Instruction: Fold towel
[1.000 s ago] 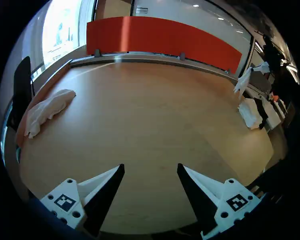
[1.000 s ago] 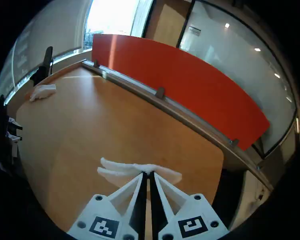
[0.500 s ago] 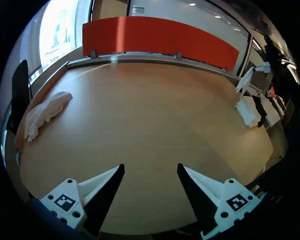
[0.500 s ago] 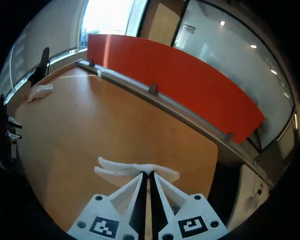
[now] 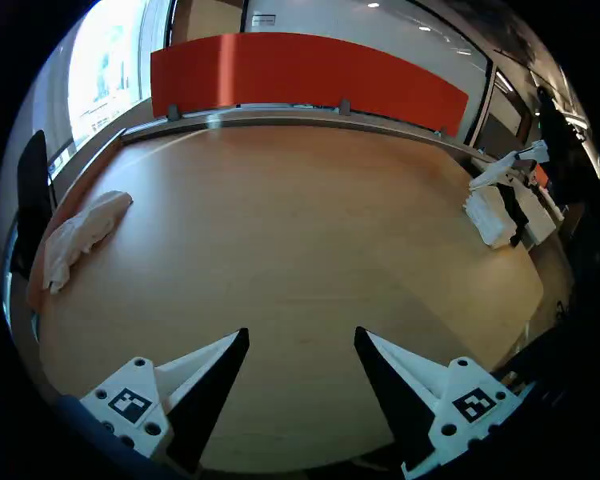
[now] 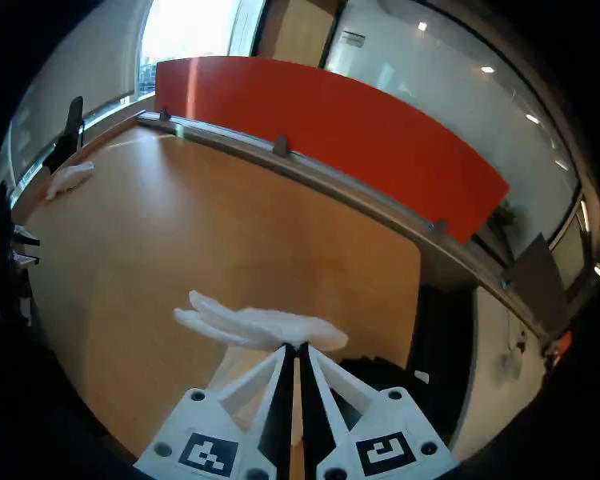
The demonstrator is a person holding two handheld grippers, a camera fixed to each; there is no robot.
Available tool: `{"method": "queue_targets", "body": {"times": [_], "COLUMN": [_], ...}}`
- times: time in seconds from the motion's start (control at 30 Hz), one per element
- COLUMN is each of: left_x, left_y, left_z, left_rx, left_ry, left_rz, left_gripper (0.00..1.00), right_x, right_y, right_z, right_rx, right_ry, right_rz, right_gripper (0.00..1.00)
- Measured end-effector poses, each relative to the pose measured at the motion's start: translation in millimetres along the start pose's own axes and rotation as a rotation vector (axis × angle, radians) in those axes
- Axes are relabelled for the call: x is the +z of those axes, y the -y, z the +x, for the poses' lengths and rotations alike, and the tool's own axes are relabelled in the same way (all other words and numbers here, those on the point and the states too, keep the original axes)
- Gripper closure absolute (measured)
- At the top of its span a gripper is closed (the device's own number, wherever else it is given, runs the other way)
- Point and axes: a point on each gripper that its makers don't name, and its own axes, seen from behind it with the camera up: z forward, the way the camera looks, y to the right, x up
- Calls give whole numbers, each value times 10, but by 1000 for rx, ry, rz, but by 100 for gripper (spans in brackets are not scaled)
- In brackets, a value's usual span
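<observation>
My right gripper [image 6: 298,350] is shut on a white towel [image 6: 256,328], which hangs lifted above the wooden table [image 6: 220,240] near its right edge. The towel's ends stick out left and right of the fingertips. From the left gripper view this same towel [image 5: 498,168] shows far right, held above a pile of white cloth [image 5: 490,218]. My left gripper [image 5: 300,336] is open over the bare table [image 5: 300,232], with nothing between its fingers. A second, crumpled white towel [image 5: 82,238] lies at the table's far left edge, also seen as towel [image 6: 68,178].
An orange divider panel [image 5: 300,76] on a metal rail runs along the table's far edge. A dark chair [image 5: 34,184] stands beyond the left edge. Past the table's right edge lies dark floor [image 6: 444,336]. Bright windows [image 5: 100,72] are at the far left.
The right gripper has swung toward the table's right edge with the towel and raised it a little. The left gripper has turned slightly; its fingers stay open.
</observation>
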Motion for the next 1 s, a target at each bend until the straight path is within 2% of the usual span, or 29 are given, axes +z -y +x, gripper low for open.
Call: {"method": "queue_targets", "body": {"times": [0.2, 0.47, 0.73, 1.0], "left_x": [9, -11, -53, -92], "left_y": [-21, -5, 23, 60], "left_z": [-9, -53, -98, -124], "left_rx": [10, 17, 14, 10], "left_ry": [4, 11, 15, 15], "left_rz": [-6, -4, 5, 17], "left_gripper": [2, 2, 2, 2], "right_x": [-39, 19, 152, 248], "right_y": [-3, 59, 26, -6], "right_z": [-485, -1046, -1361, -1561], "right_rx": [55, 130, 193, 224], "right_ry": [46, 108, 152, 193], "right_rz": [-18, -36, -59, -77], "right_gripper": [96, 96, 95, 96]}}
